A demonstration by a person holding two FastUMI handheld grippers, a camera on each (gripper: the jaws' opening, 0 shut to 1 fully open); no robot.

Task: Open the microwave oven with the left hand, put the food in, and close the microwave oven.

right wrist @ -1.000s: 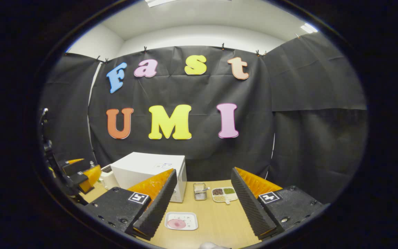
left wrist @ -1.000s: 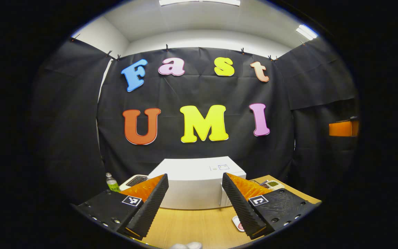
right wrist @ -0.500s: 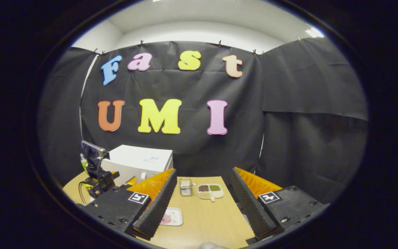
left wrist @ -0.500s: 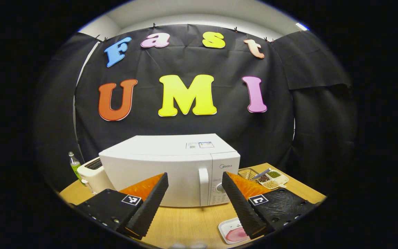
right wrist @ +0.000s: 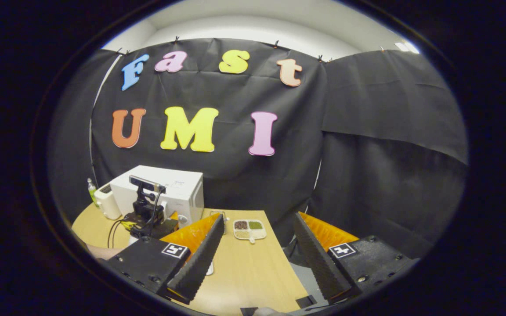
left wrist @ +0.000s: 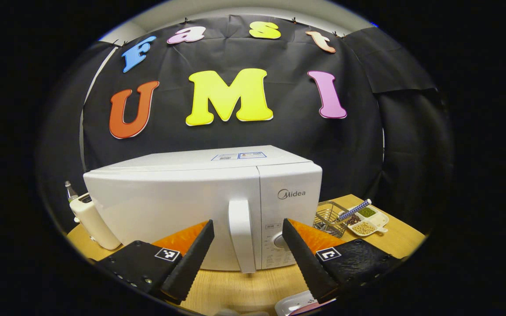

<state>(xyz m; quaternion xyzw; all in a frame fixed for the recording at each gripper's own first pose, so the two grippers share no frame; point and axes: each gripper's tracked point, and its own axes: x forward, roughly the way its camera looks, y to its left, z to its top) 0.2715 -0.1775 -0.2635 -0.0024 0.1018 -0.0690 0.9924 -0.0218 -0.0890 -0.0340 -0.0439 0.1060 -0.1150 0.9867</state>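
The white microwave (left wrist: 169, 206) stands close in front in the left gripper view, door shut. Its upright handle (left wrist: 240, 237) lies just beyond the gap of my left gripper (left wrist: 247, 222), which is open and holds nothing. A corner of the white food tray (left wrist: 294, 306) with a pink slice peeks out at the bottom edge. In the right gripper view my right gripper (right wrist: 258, 216) is open and empty above the wooden table (right wrist: 257, 272). The microwave (right wrist: 178, 188) sits far left there, with the left gripper's body (right wrist: 147, 215) in front of it. A sliver of the tray (right wrist: 210, 268) shows beside the finger.
A cream toaster (left wrist: 94, 221) and a small bottle (left wrist: 69, 191) stand left of the microwave. To its right are a wire basket (left wrist: 328, 217) and a divided dish of beans (left wrist: 365, 221). The table's right edge (right wrist: 294, 272) runs near the right gripper.
The left gripper has moved in towards the microwave, whose handle now sits between its fingers' line. The right gripper has swung to the right, away from the tray. Both stayed open.
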